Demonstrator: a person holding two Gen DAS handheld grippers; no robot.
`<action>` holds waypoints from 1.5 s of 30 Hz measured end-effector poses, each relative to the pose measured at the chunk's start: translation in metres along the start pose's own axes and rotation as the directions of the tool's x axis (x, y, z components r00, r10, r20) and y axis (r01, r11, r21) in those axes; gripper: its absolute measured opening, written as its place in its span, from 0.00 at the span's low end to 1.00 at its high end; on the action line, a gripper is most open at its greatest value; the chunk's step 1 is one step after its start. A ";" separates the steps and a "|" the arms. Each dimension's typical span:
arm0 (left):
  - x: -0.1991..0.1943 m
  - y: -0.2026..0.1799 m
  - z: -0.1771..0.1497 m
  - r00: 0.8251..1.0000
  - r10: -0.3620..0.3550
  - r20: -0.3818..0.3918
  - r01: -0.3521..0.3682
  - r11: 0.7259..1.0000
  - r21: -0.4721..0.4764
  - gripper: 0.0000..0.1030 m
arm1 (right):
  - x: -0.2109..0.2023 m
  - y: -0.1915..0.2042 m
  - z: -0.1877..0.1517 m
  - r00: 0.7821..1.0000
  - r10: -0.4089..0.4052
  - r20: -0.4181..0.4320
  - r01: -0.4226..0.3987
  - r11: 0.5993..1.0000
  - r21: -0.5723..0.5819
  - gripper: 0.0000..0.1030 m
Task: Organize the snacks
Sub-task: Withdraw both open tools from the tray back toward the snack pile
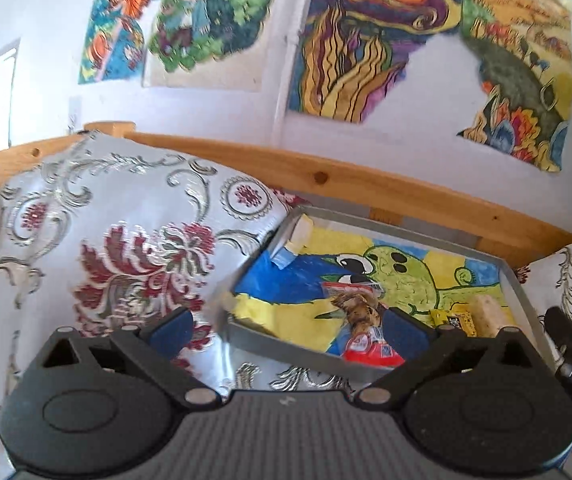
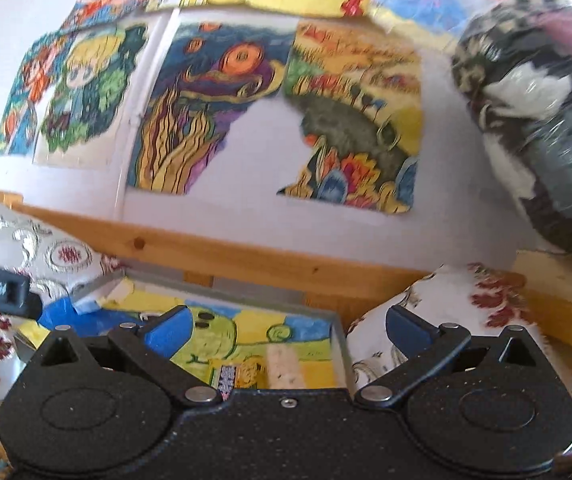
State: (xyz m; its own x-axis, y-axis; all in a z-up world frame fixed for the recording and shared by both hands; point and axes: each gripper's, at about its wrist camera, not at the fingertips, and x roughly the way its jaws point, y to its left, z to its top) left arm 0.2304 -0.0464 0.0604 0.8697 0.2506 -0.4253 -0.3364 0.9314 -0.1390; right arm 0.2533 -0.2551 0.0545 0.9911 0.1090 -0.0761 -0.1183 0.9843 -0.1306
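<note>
A grey tray (image 1: 281, 342) lined with a bright green, yellow and blue drawing rests on a patterned bedcover. In the left wrist view it holds a red and white snack packet (image 1: 360, 326), a small yellow packet (image 1: 452, 320) and a beige snack bar (image 1: 488, 314). My left gripper (image 1: 288, 332) hangs open over the tray's near edge, with the red packet close to its right finger but not clamped. My right gripper (image 2: 288, 332) is open above the tray's (image 2: 340, 338) right side. Just below it lie the beige bar (image 2: 281, 368) and the yellow packet (image 2: 243, 376).
A silver and red floral cushion (image 1: 117, 240) presses against the tray's left side, and another (image 2: 446, 312) sits on its right. A wooden bed rail (image 1: 366, 184) runs behind, under wall drawings. A clear bag of dark items (image 2: 534, 120) hangs at the upper right.
</note>
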 end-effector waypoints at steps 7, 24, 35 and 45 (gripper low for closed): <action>-0.046 0.014 -0.013 0.993 0.040 0.109 -0.042 0.999 0.009 0.99 | -0.043 -0.002 0.006 0.996 -0.008 0.087 0.007 1.000 0.011 0.99; -0.103 0.056 -0.052 0.994 0.038 0.107 -0.046 0.996 0.072 0.99 | -0.129 0.028 -0.008 0.996 0.070 0.054 -0.067 0.996 -0.051 0.99; -0.119 0.076 -0.088 0.999 0.035 0.008 -0.036 0.982 0.185 0.99 | -0.162 0.040 -0.019 0.997 0.069 -0.014 -0.070 0.995 -0.072 0.99; -0.123 0.101 -0.097 0.997 0.067 -0.050 -0.057 0.984 0.168 0.99 | -0.177 0.047 -0.029 0.990 0.083 -0.117 -0.091 0.994 -0.066 0.99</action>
State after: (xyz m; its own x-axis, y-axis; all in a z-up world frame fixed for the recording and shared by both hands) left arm 0.0549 -0.0090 0.0117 0.8260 0.2985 -0.4781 -0.3204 0.9465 0.0375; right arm 0.0704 -0.2321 0.0328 0.9640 0.1730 -0.2017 -0.2115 0.9591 -0.1881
